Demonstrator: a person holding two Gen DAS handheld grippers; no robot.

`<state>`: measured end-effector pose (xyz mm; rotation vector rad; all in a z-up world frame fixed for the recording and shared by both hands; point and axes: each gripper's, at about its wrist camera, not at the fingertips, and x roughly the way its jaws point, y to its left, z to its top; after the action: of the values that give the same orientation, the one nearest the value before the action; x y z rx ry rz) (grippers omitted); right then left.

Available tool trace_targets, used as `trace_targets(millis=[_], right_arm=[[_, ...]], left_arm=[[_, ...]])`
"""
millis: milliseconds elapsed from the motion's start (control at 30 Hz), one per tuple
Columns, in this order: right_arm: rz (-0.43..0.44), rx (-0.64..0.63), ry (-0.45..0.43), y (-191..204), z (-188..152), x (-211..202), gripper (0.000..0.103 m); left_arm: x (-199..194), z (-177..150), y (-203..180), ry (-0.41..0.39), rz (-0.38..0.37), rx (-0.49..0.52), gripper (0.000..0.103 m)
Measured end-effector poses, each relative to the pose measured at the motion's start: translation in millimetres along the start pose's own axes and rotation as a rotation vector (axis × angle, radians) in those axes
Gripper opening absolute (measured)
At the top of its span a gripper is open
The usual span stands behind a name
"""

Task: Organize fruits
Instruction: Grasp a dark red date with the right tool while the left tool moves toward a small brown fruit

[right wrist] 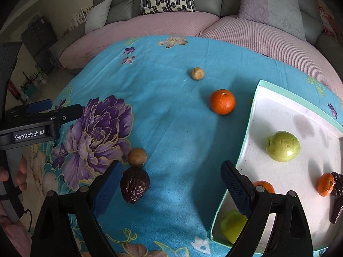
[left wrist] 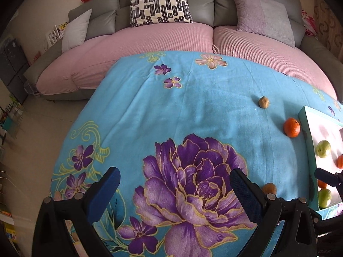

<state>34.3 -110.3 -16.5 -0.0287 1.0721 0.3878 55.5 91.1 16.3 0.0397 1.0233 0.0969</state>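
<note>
Our right gripper (right wrist: 171, 190), jaws apart, hovers beside a wrinkled dark fruit (right wrist: 134, 185), possibly a date; left gripper (left wrist: 174, 194) likewise gapes, empty, above the blue floral cloth (left wrist: 193, 107).

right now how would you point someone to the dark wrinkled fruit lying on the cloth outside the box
Start at the big purple flower printed on the blue cloth, then look just past its lower right petals. There a round brown fruit lies, and the dark fruit sits right below it, beside the right gripper. It is the only near-black, shrivelled, glossy one outside the box.
</note>
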Motion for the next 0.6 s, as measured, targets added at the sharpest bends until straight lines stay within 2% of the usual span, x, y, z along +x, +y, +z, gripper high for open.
trace_targets(millis=[133, 233, 400, 467, 600], right_arm=[[0.015, -0.036, 0.034, 16.1, -5.1, 11.1, 0.091], [0.019, -0.051, 0.049, 23.6, -7.7, 16.7, 0.082], [0.028, -0.074, 0.068, 32.3, -11.0, 24.3, 0.079], [0.039, -0.077, 0.077, 33.4, -11.9, 25.9, 0.06], [0.046, -0.075, 0.085, 32.7, -14.1, 25.6, 0.053]], left_arm=[[0.5, 0.7, -1.4, 0.002, -0.001, 0.004, 0.103], [0.4, 1.1, -2.5, 0.002, -0.004, 0.006, 0.103], [2.2, 1.9, -2.2, 0.006, -0.001, 0.003, 0.103], [2.4, 1.7, -1.9, 0.004, -0.003, 0.003, 0.103], [2.2, 1.3, -2.0, 0.003, -0.004, 0.004, 0.103]])
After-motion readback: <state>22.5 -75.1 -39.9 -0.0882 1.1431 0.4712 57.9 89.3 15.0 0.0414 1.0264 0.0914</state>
